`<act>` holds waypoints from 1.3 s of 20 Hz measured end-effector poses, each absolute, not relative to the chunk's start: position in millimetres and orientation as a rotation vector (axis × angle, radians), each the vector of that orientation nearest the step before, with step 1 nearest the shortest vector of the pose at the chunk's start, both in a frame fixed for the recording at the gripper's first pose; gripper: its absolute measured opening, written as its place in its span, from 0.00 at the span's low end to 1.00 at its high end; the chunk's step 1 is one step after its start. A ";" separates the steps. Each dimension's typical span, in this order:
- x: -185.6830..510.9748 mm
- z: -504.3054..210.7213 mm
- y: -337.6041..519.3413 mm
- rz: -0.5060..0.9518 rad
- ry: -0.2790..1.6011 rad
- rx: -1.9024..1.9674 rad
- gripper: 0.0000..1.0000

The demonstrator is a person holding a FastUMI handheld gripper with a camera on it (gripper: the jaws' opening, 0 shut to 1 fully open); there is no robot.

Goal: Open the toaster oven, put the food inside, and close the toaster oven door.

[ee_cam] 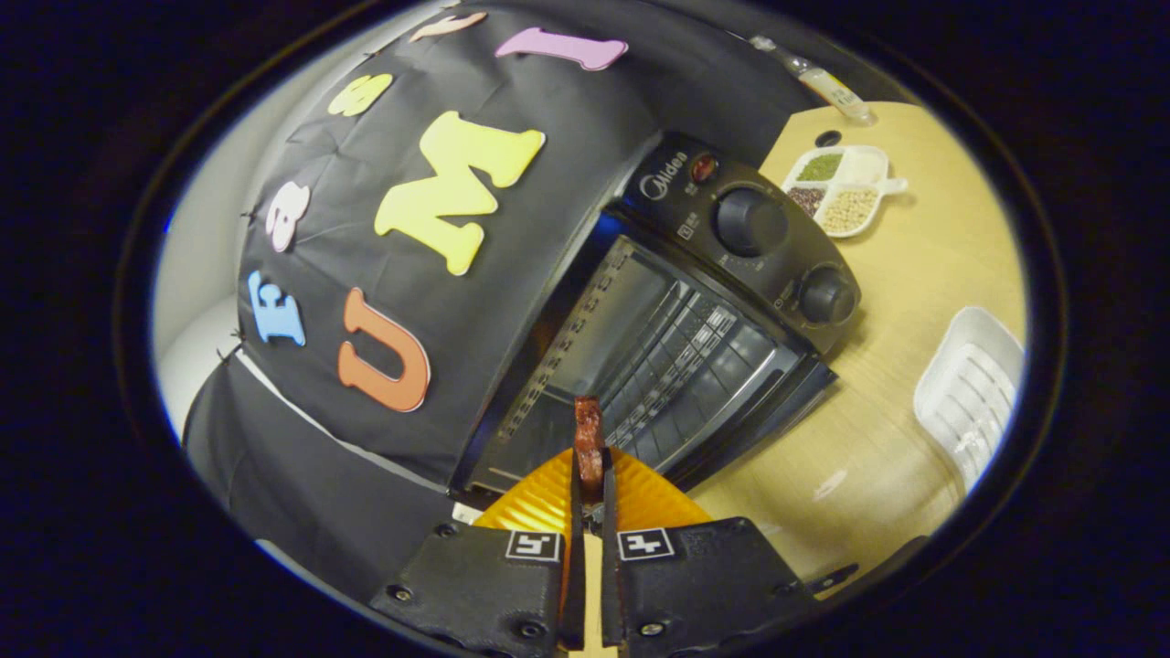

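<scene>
The black toaster oven (731, 238) stands on the wooden table against the booth wall, seen tilted. Its door is open, and the cavity with a wire rack (681, 366) lies just ahead of my fingers. Two knobs (749, 221) sit on its control panel. My gripper (590, 489) is shut on a thin reddish-brown strip of food (588, 437). The strip sticks out past the fingertips toward the oven's mouth, close to its front edge.
A white divided dish (843, 187) of grains and beans sits on the table (923, 274) beyond the oven. A white slatted basket (973, 388) stands to the oven's right. A small tube (832, 89) lies at the table's far edge.
</scene>
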State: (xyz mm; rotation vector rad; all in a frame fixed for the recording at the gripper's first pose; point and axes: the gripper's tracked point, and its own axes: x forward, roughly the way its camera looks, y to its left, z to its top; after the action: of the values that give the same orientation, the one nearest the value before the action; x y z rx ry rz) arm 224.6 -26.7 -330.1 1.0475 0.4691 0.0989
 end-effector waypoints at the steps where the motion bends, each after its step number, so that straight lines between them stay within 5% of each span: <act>1: 233.9 -338.1 -26.0 0.088 0.470 1.044 0.10; 16: 295.5 -352.3 -49.5 -0.037 0.371 0.768 0.16; 22: 279.4 -369.9 -51.5 -0.100 0.463 0.641 0.81; 26: 250.4 -357.6 -49.9 -0.083 0.470 0.518 0.92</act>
State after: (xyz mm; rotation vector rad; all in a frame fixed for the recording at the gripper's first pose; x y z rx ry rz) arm 250.4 -49.9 -357.6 0.5175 0.4701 -0.0834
